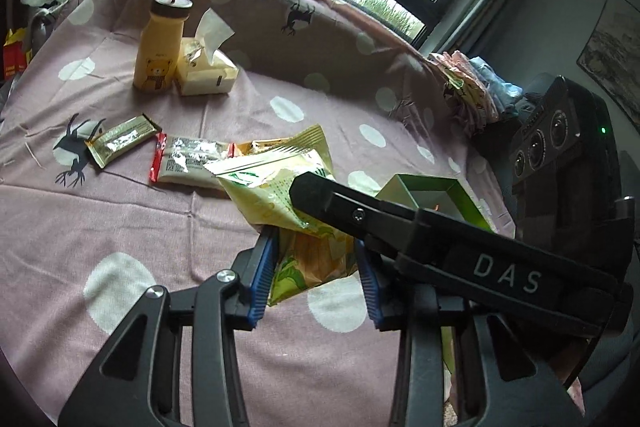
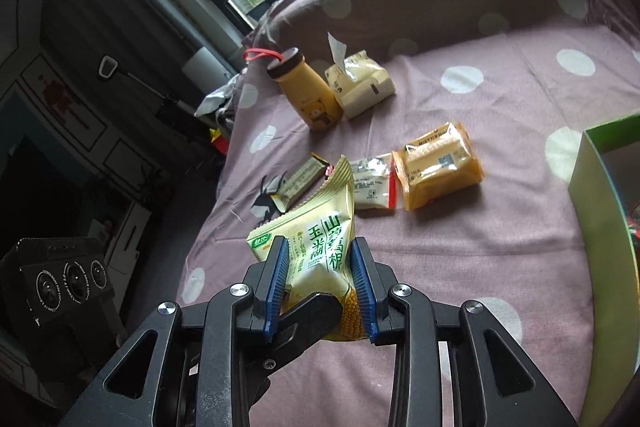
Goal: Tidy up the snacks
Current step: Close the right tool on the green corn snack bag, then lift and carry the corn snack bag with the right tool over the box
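A yellow-green corn snack packet [image 1: 280, 195] hangs above the bed, gripped from both sides. My left gripper [image 1: 316, 259] is shut on its lower end, blue pads pressing either side. In the right wrist view my right gripper [image 2: 318, 261] is shut on the same packet [image 2: 316, 239]. One black finger [image 1: 360, 215] of the right gripper crosses over the packet. On the bedspread lie a gold bar wrapper [image 2: 298, 183], a white packet with red ends [image 2: 372, 185] and an orange packet [image 2: 438, 163]. An open green box [image 2: 592, 227] stands to the right.
A yellow bear bottle [image 1: 158, 51] with a red loop and a tissue pack [image 1: 206, 71] stand further back on the pink dotted bedspread [image 1: 120, 227]. A raised quilt ridge runs behind them. Folded clothes [image 1: 468, 87] lie at the far right. The bed's edge drops off at left [image 2: 208, 211].
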### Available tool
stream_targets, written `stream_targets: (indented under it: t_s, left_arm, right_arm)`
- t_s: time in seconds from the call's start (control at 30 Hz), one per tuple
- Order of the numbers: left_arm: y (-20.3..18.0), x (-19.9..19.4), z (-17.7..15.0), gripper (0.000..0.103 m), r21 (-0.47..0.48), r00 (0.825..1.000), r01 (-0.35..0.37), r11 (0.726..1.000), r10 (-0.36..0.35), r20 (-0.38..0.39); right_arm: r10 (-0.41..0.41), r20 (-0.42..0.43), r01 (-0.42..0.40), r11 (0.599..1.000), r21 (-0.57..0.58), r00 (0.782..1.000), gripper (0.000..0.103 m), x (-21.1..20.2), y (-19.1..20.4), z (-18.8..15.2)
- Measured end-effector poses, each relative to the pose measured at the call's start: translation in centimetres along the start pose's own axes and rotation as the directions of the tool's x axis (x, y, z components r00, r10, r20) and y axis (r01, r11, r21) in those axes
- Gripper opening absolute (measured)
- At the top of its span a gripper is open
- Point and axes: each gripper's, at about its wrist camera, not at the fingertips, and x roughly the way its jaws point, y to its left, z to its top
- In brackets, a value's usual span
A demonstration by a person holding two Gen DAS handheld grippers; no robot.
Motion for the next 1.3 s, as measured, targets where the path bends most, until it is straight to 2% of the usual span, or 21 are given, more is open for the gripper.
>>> stream_targets:
  t_s: [0.23, 0.5, 0.7, 0.93, 1.3]
  left_arm:
    - [-2.6, -1.4, 0.4, 0.041, 0.046, 0.988, 0.112, 0.993, -0.117, 0.098]
    - [-6.2, -1.6, 0.8, 0.043, 0.116, 0.968, 0.206, 0.972, -0.22, 0.121]
    - [-9.1, -0.3, 1.1, 0.043, 0.174, 0.956, 0.26, 0.95, -0.279, 0.092]
    - [-12.5, 2.7, 1.1, 0.043, 0.214, 0.946, 0.314, 0.925, -0.325, 0.017]
    - [-16.4, 8.2, 0.3, 0.043, 0.198, 0.919, 0.389, 0.9, -0.363, -0.155]
  right_arm:
    - [-0.063, 0.112, 0.069, 0.996, -0.048, 0.992, 0.035, -4.4, 1.5, 0.5]
    - [-0.132, 0.18, 0.144, 0.988, -0.056, 0.975, 0.035, -8.4, 1.3, 0.7]
    - [-0.175, 0.239, 0.188, 0.982, -0.033, 0.955, 0.035, -11.3, -0.1, 0.6]
    - [-0.231, 0.262, 0.23, 0.973, 0.036, 0.937, 0.036, -14.0, -3.4, 0.7]
    - [-0.313, 0.225, 0.268, 0.941, 0.206, 0.923, 0.037, -16.4, -9.8, 0.2]
